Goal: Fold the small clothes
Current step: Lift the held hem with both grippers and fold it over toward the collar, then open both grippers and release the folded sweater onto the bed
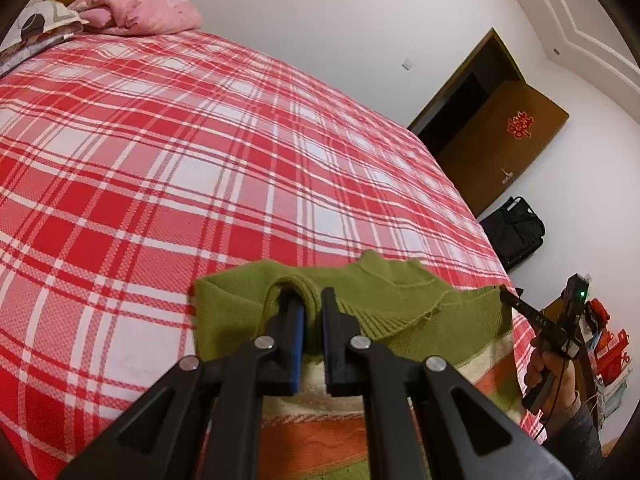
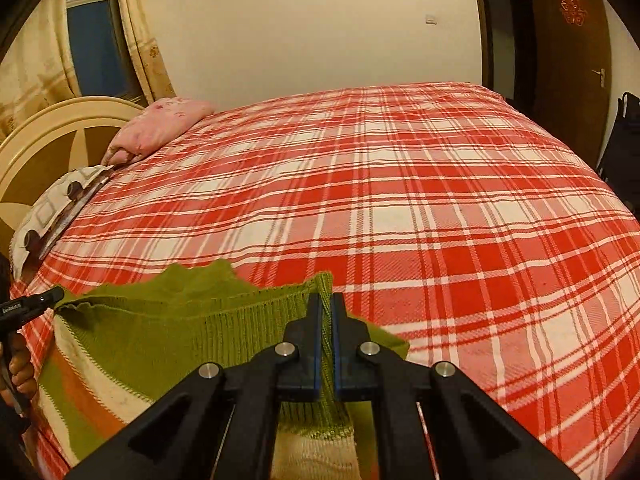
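Note:
A small knit sweater, green with cream and orange stripes [image 1: 420, 312], lies at the near edge of a red plaid bed [image 1: 200, 160]. My left gripper [image 1: 313, 300] is shut on a bunched fold of its green ribbed edge. My right gripper [image 2: 327, 304] is shut on the green ribbed edge at the other end of the sweater [image 2: 168, 320]. The green edge is stretched between the two grippers, lifted slightly off the bed [image 2: 440, 200]. The right gripper also shows at the right of the left wrist view [image 1: 505, 294], the left gripper at the left of the right wrist view [image 2: 58, 293].
A pink pillow [image 1: 140, 8] and a patterned pillow [image 1: 36, 20] lie at the head of the bed by a cream headboard [image 2: 52, 136]. A brown door [image 1: 500, 136] and a black bag [image 1: 514, 232] stand beyond the bed's foot.

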Demonstrator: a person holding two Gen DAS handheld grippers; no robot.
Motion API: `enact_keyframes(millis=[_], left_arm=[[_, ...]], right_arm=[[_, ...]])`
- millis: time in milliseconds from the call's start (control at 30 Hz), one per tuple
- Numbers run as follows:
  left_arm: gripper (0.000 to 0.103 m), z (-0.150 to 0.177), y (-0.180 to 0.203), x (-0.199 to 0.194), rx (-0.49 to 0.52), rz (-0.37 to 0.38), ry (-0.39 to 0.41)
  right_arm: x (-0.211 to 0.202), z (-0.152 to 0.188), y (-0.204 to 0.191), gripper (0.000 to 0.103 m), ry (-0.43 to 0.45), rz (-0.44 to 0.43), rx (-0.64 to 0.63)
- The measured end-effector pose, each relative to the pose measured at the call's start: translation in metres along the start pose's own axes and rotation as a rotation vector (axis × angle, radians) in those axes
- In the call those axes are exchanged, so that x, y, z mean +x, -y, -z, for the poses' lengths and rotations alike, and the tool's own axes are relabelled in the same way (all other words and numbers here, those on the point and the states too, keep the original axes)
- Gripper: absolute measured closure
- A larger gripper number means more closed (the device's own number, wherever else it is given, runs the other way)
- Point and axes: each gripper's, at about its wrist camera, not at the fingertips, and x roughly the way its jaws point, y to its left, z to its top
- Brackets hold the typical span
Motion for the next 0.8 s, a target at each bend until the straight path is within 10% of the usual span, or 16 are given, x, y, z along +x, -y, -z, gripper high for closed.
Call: enact_keyframes(millis=[233,300,400,800], left_arm=[[0.089,0.009,-0.014,0.012,-0.036,-0.035,-0.047],[0.067,0.006,-0.015,0.007,-0.058,-0.049,-0.037],[0.035,-0.003,-0.014,-0.01,-0.062,-0.072,0.012],[0.035,0.077,0.007,-0.065,0.099,-0.148,-0.046]], right_arm=[[0.029,-0.003,0.001,0.099,-0.048,-0.013,-0.023],[0.04,-0.003,-0.003,0.094,-0.087,-0.013,-0.046],[0.04,-0.001,-0.008,0.023,-0.097,0.036,-0.069],[-0.073,0.053,0.015,0.02,-0.042,-0.074,0.033]])
